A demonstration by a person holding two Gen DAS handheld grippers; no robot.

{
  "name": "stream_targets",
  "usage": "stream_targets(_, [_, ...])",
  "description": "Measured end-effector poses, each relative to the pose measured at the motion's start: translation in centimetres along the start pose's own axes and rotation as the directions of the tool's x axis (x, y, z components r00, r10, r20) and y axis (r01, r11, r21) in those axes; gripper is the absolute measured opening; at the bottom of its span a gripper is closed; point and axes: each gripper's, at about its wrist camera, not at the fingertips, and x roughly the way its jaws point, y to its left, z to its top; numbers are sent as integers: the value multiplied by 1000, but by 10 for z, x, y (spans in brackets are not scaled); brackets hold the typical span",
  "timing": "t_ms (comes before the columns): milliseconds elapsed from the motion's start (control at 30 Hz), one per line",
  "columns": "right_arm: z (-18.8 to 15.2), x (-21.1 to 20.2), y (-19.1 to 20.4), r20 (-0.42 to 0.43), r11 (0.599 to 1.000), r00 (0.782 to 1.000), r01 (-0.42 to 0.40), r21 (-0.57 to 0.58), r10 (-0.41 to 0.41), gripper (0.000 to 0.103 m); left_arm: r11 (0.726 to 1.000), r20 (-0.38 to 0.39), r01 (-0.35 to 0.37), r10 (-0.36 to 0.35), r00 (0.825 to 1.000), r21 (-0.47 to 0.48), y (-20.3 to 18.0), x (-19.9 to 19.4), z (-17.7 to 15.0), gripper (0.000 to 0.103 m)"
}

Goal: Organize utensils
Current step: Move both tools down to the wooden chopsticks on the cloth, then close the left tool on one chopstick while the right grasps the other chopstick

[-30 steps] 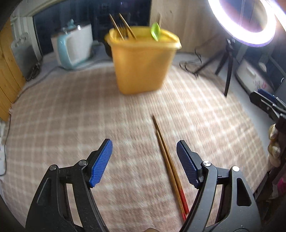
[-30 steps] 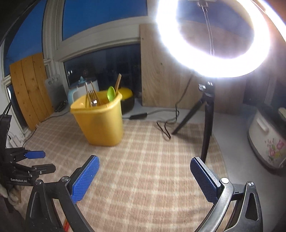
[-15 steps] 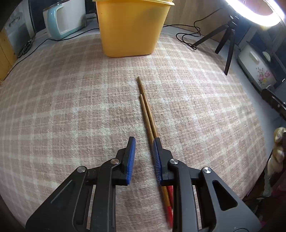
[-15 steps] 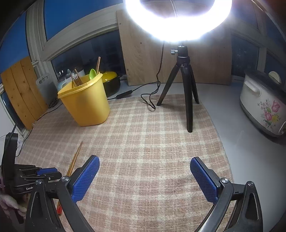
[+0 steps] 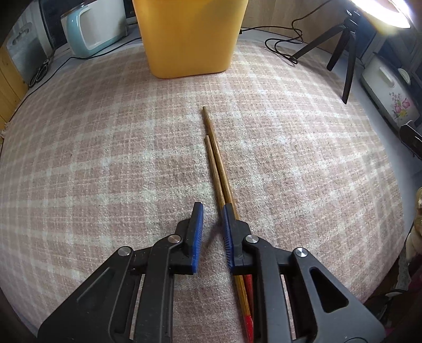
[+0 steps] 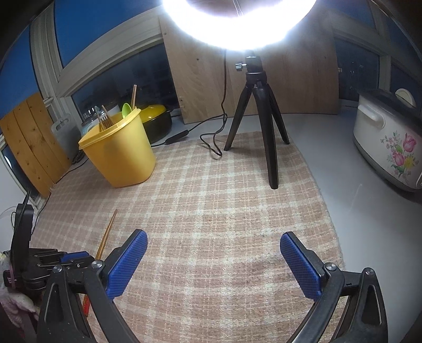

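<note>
A: Left wrist view first. How many chopsticks (image 5: 219,168)?

B: Two, lying side by side and touching on the checked mat (image 5: 105,163). Their long axis runs near to far, leaning a little to the left at the far end. The thin wooden tips point away toward the yellow bin (image 5: 190,37); the red ends lie nearest, under the gripper. One tip reaches farther than the other.

A: And the left gripper (image 5: 212,232)?

B: Its jaws have just been closing and now stand only a narrow gap apart, with bare mat between the two blue pads (image 5: 198,232). The chopsticks are not in that gap; they pass beneath the right-hand finger, so nothing is held.

A: Anything else there?

B: One pale blue appliance (image 5: 92,29) far left, one black tripod (image 5: 340,47) far right with its cable (image 5: 284,44), and one white flowered cooker (image 5: 387,87) at the right edge.

A: Now the right wrist view.

B: The right gripper (image 6: 213,253) stands wide open over the mat (image 6: 224,198), holding nothing. One yellow bin (image 6: 118,150) stands far left on the mat, with one green spoon (image 6: 126,108) and several wooden sticks upright in it; how many, I cannot tell.

A: Chopsticks here?

B: A wooden length (image 6: 106,233) shows near left, pointing far and slightly right. The left gripper (image 6: 71,257) sits over its near end. The ring light (image 6: 237,23) glares above the tripod (image 6: 263,118), the cooker (image 6: 387,142) stands on the grey counter (image 6: 356,211) at right, and a yellow-lidded pot (image 6: 155,116) sits behind the bin.
</note>
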Motion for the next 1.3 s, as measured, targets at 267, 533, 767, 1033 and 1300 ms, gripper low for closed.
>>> stream_targets(267, [0, 4, -7, -10, 999, 1000, -27, 31, 27, 102, 998, -9, -34, 34, 999, 51, -16, 11, 2, 14])
stream_targets(533, [3, 12, 8, -67, 995, 993, -98, 31, 100, 87, 998, -12, 47, -48, 999, -49, 2, 14, 7, 6])
stream_targets(767, [6, 33, 48, -191, 981, 962, -195, 7, 193, 71, 995, -6, 73, -74, 997, -66, 16, 10, 5, 5])
stream_targets(1033, [4, 69, 98, -342, 968, 907, -252, 24, 245, 54, 991, -2, 105, -106, 994, -83, 40, 4, -3, 5])
stream_targets(1300, [3, 110, 139, -467, 967, 853, -256, 16, 233, 41, 990, -12, 120, -121, 993, -74, 60, -1, -7, 5])
